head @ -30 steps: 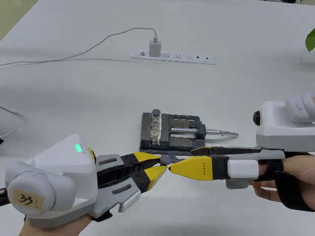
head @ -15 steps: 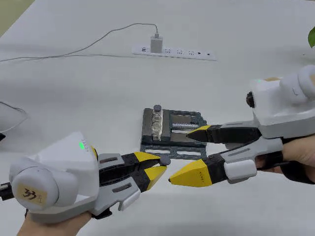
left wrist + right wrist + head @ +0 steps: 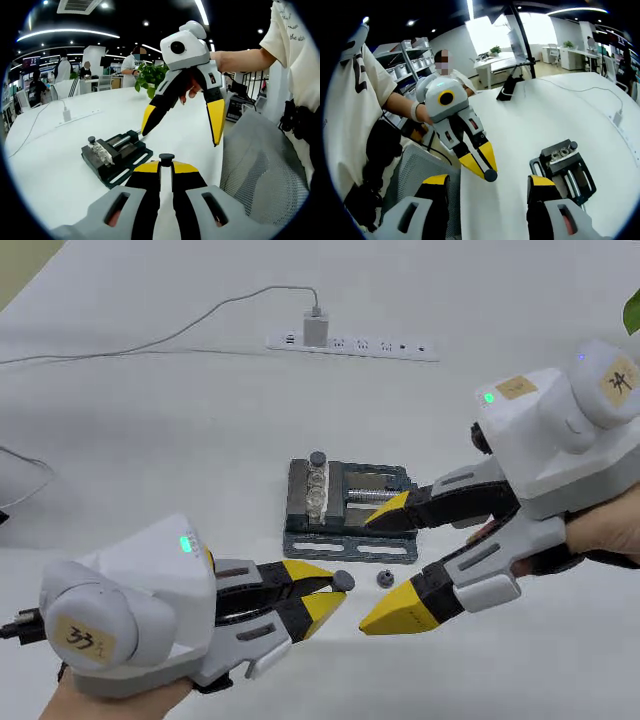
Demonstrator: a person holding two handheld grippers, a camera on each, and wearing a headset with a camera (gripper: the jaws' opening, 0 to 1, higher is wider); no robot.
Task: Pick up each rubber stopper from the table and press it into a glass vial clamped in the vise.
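Fingers of the left gripper (image 3: 336, 590) are nearly shut, pinching a rubber stopper (image 3: 343, 581) at the tips. The right gripper (image 3: 369, 575) fingers are spread wide and hold nothing. A second stopper (image 3: 384, 579) lies on the bench (image 3: 180, 430) just past the left fingertips. The vise (image 3: 350, 540) with the vial (image 3: 317, 495) sits just beyond both tips, with open bench around it.

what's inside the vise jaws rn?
A row of glass vials clamped in the vise; the far one carries a dark stopper. Vial bottoms are hidden by the jaws; exact count is unclear.
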